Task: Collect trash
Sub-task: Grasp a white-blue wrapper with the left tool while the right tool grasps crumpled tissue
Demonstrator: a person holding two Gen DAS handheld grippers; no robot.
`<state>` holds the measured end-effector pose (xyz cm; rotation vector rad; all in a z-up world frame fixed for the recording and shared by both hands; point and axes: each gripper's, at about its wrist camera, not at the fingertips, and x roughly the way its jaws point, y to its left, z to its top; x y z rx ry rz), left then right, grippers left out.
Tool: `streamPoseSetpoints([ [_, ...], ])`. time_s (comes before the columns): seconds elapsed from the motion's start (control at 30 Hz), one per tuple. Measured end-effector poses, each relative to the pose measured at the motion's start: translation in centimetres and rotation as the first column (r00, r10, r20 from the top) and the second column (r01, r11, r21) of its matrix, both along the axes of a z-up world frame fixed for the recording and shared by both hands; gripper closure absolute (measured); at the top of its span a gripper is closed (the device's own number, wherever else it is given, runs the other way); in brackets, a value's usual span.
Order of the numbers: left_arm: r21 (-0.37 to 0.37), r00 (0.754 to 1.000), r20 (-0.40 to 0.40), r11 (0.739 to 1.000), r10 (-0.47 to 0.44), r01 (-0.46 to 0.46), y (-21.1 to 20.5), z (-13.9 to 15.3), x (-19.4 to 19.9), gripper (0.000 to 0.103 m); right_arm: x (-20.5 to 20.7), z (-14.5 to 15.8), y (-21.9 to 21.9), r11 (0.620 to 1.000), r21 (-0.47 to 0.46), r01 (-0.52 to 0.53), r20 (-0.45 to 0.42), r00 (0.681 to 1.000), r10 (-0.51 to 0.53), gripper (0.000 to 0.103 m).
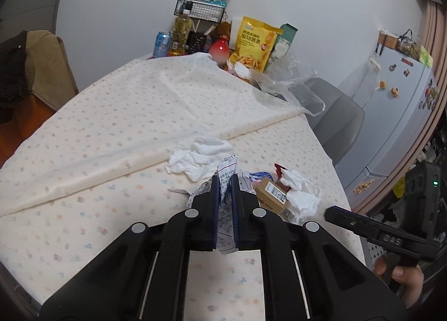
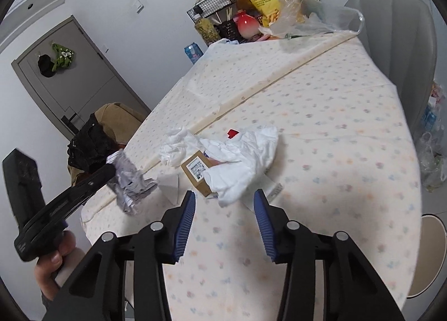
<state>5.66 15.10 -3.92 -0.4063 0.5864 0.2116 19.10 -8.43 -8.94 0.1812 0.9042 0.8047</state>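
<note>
Two grippers on my feeds. My left gripper (image 1: pixel 225 181) has its fingers pinched narrow on a crumpled receipt (image 1: pixel 226 174). From the right cam that receipt (image 2: pixel 130 178) hangs off the worktop (image 2: pixel 335 153), lifted near its left edge. My right gripper (image 2: pixel 223 198) has its fingers spread wide with nothing between them, hovering just short of the trash pile.

The pile sits on the flowery cloth: a brown box (image 2: pixel 197 171) with a white label, a big wad of tissue (image 2: pixel 245 153) draped partly over it, a second tissue (image 2: pixel 174 145) just beside the box, and a red scrap (image 2: pixel 232 133) touching the big wad.

At the far end there's a yellow snack bag (image 1: pixel 255 42), a clear plastic bag (image 1: pixel 290 83), a blue can (image 1: pixel 162 44) and a wire basket (image 1: pixel 199 11). Grey chair (image 2: pixel 391 33) off to the right.
</note>
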Motion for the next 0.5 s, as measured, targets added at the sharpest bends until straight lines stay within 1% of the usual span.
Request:
streamPoseSetpoints([
  [0.07,-0.006,1.000,0.008,1.000,0.004,-0.004,0.3,0.2,-0.4,0.095,1.0,-0.7,0.9,1.000,-0.002,0.001,-0.032,0.999,-0.001,0.069],
  [0.1,-0.014,1.000,0.013,1.000,0.003,-0.003,0.5,0.2,-0.5,0.095,1.4,-1.1,1.2,1.000,-0.005,0.003,-0.048,0.999,-0.003,0.078],
  [0.13,-0.024,1.000,0.017,1.000,0.001,0.000,0.6,0.3,-0.5,0.095,1.7,-1.5,1.3,1.000,-0.006,0.005,-0.062,0.998,-0.005,0.092],
  [0.17,-0.031,1.000,0.023,1.000,-0.001,0.002,0.7,0.5,-0.6,0.095,1.9,-1.6,1.3,1.000,-0.003,0.010,-0.070,0.997,-0.010,0.097],
  [0.23,-0.038,0.999,0.038,0.999,-0.009,0.010,0.6,0.8,-0.9,0.095,1.7,-1.2,0.9,1.000,0.008,0.022,-0.050,0.999,-0.021,0.100],
  [0.33,-0.065,0.998,0.040,0.997,-0.042,0.045,0.4,0.9,-0.6,0.094,0.9,-0.1,0.0,0.999,0.023,0.024,-0.015,1.000,-0.024,0.100],
  [0.5,-0.106,0.997,0.033,0.991,-0.075,0.078,-0.5,0.4,0.2,0.094,-0.2,1.1,-2.4,0.998,0.046,0.049,0.015,0.999,-0.050,0.100],
])
